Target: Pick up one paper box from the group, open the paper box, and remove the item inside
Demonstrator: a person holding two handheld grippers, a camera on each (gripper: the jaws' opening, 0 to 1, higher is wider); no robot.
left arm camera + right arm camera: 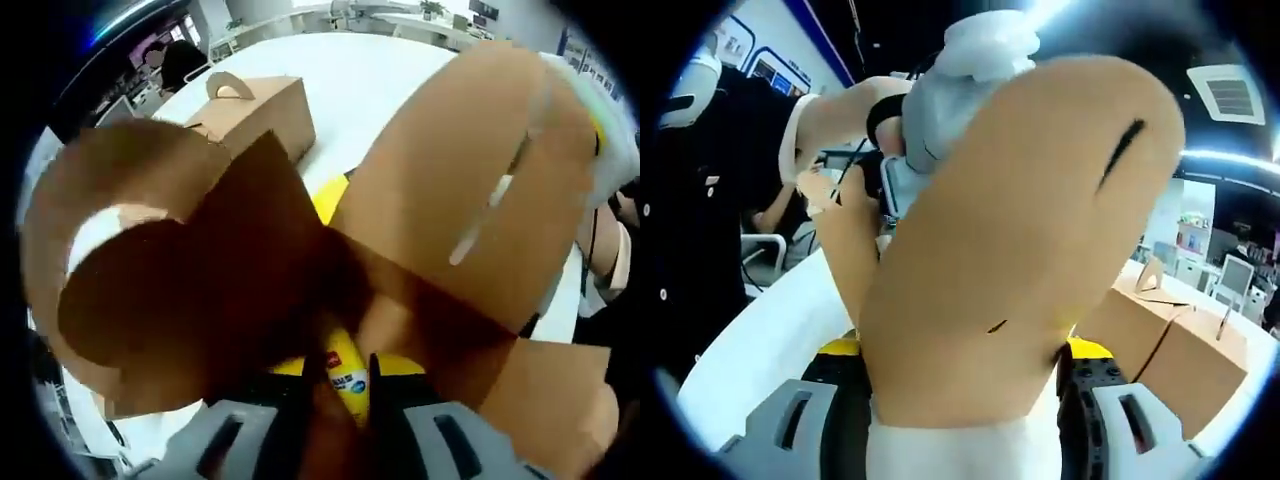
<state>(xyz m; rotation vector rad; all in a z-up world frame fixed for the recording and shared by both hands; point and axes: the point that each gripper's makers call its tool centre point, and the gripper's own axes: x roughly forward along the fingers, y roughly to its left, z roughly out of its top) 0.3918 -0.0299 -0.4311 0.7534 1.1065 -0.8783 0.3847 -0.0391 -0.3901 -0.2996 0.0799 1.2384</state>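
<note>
Through the left gripper view I look straight down into the opened paper box (300,260), its brown flaps splayed outward to both sides, the left one showing a rounded handle cut-out and the right one a slot. My left tool (340,400) reaches into the box mouth, and between its jaws sits a yellow item (347,375) with a red and blue label; the jaws flank it closely, but I cannot tell whether they actually press on it. Beyond the flaps a closed paper box (262,115) with a handle stands on the white surface (370,80). In the right gripper view my right tool (965,400) pinches a large brown flap (1020,230) of the open box, which rises up between its jaws. Above that flap I see the left tool from outside, with a sleeve beside it. To the right, two more closed boxes (1180,350) rest on the surface
</note>
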